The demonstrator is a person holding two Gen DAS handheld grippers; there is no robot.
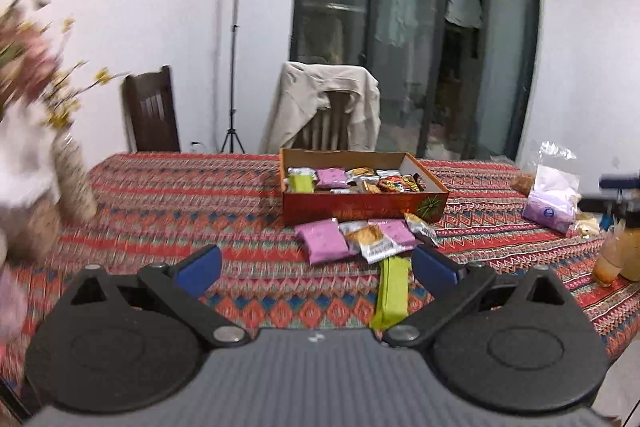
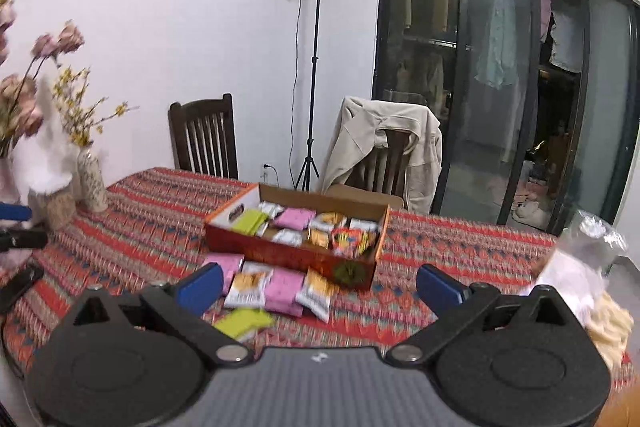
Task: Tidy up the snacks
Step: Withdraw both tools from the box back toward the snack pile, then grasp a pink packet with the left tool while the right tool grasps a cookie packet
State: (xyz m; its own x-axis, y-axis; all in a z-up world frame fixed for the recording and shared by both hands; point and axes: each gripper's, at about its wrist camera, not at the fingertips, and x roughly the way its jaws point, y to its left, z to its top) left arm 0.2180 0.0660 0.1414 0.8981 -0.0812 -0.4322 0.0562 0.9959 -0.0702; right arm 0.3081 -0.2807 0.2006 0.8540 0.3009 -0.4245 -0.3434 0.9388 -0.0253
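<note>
Both my sets of fingers are spread wide w/ nothing between them: left gripper [image 1: 316,265] and right gripper [image 2: 318,285] hang above the near part of the worktop [image 1: 180,195], short of the snack box.

Landmark = the red cardboard box [image 1: 360,205], open-topped, mid-worktop on the patterned cloth. Inside it, approx a dozen small packets, too jumbled for an exact count; I can pick out 1 lime-green one [image 1: 301,183] at the box's left end, 1 pink one [image 1: 331,177] next to it, and several white and red/yellow wrappers toward the right end.

Just in front of the box, on the cloth, a loose pile: 2 pink packets [image 1: 323,241], 3 white-and-orange cracker packets [image 2: 248,285], overlapping each other. 1 long lime-green bar [image 1: 392,293] lies nearer to me than that pile, lengthwise toward my left fingers.

Right of the box, well apart: 1 clear plastic bag w/ purple-white contents [image 1: 552,195], 2 orange drinks [image 1: 618,253] nearer the worktop's edge.

Left of the box: 2 vases w/ flowers [image 2: 91,181], pink and yellow blooms.

Behind the box: 2 wooden chairs, one bare [image 2: 204,137], one w/ a beige jacket [image 2: 384,135] draped over it; 1 lamp on a tripod [image 2: 314,67] between them.
</note>
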